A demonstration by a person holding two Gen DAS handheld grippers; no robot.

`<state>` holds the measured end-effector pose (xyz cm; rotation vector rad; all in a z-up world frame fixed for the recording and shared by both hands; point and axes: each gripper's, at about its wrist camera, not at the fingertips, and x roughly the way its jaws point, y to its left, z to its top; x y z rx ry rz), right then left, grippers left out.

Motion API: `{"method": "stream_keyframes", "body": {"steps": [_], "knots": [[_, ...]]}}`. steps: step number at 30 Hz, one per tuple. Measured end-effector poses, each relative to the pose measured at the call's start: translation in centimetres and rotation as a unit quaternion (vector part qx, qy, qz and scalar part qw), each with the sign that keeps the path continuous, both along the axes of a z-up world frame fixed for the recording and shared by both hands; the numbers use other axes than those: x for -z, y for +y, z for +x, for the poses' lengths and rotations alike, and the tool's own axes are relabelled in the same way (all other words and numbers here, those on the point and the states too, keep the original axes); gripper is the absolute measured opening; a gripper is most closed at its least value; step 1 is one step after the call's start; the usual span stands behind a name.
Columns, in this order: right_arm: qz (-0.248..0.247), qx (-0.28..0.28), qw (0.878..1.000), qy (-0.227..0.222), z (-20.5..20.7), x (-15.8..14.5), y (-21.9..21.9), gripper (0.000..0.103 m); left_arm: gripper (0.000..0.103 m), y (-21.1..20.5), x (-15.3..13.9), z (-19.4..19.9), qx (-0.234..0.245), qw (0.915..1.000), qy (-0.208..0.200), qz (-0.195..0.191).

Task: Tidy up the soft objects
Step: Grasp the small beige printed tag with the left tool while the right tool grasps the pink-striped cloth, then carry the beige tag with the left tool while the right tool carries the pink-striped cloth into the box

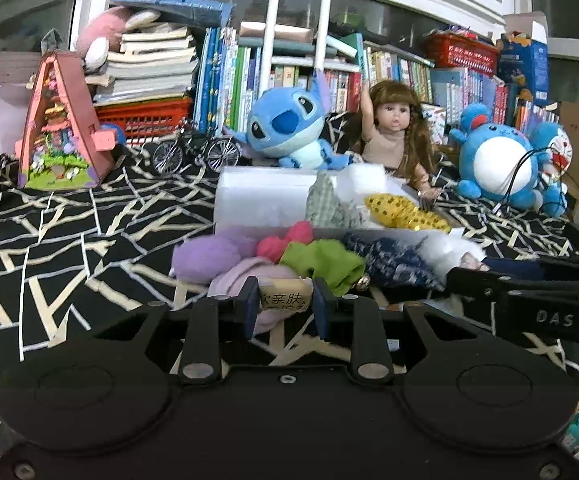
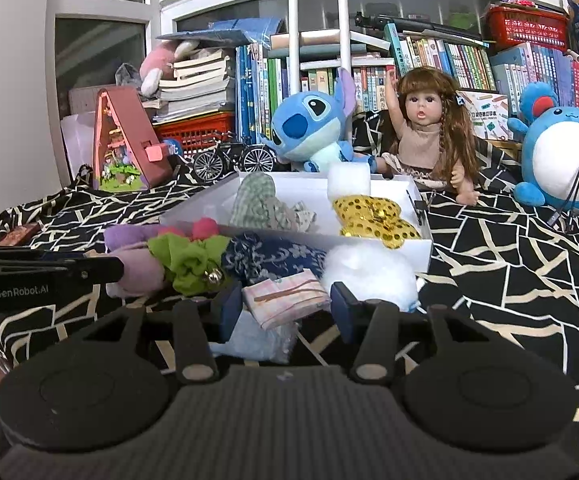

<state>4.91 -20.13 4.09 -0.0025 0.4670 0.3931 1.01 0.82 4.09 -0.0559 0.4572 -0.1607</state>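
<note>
Through the left wrist camera, our left gripper (image 1: pixel 285 306) has its jaws drawn narrow onto a pale lilac cloth with a printed label (image 1: pixel 285 300), pinched at the near edge of the pile. Beyond it lie a purple plush (image 1: pixel 203 258), a pink pom-pom piece (image 1: pixel 285 240), a green fabric piece with a bell (image 1: pixel 323 266) and a navy patterned cloth (image 1: pixel 389 264), all outside the white box (image 1: pixel 261 200), so we judge them unsorted. A grey checked cloth (image 1: pixel 329 204) and a gold sequin toy (image 1: pixel 405 212) already sit in the box. Through the right wrist camera, our right gripper (image 2: pixel 283 308) closes moderately wide on a folded pink-striped cloth (image 2: pixel 285 298), just near of the white box (image 2: pixel 417 246), with a white fluffy ball (image 2: pixel 373 272) to its right and a pale blue cloth (image 2: pixel 261 340) beneath. We reckon the sorting is under halfway: two or three items boxed, most of the pile left.
</note>
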Motion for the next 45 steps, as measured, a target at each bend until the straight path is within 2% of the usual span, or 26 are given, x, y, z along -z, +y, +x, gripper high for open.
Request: {"method": "stream_keyframes", "body": {"steps": [8, 15, 18, 22, 29, 33, 40, 45], "knots": [[0.026, 0.017, 1.000, 0.006, 1.8, -1.0, 0.0, 0.054, 0.026, -0.4, -2.4, 1.7, 0.013, 0.9995, -0.023, -0.016], [0.039, 0.017, 0.999, 0.009, 4.8, -2.2, 0.4, 0.054, 0.026, -0.6, -4.7, 5.6, 0.022, 0.9990, -0.027, -0.029], [0.043, 0.019, 0.999, 0.022, 6.5, -2.4, 0.6, 0.054, 0.026, -0.2, -5.3, 8.0, 0.023, 0.9986, -0.013, -0.046], [0.035, 0.019, 0.998, 0.046, 9.2, -2.6, 0.9, 0.054, 0.026, 0.0, -5.9, 11.8, 0.020, 0.9987, 0.009, -0.046], [0.030, 0.020, 0.991, 0.131, 14.2, -2.0, 1.3, 0.054, 0.026, 0.2, -5.2, 18.2, 0.027, 0.9957, 0.075, -0.048], [0.030, 0.022, 0.986, 0.160, 15.8, -1.6, 1.5, 0.054, 0.026, 0.3, -4.3, 21.0, 0.020, 0.9931, 0.104, -0.050], [0.024, 0.018, 0.978, 0.207, 17.9, -0.9, 2.4, 0.054, 0.027, 0.2, -2.2, 23.8, 0.016, 0.9864, 0.154, -0.054], [0.023, 0.017, 0.974, 0.224, 18.7, -0.5, 2.8, 0.054, 0.027, -0.2, -1.3, 24.4, 0.016, 0.9859, 0.161, -0.044]]}}
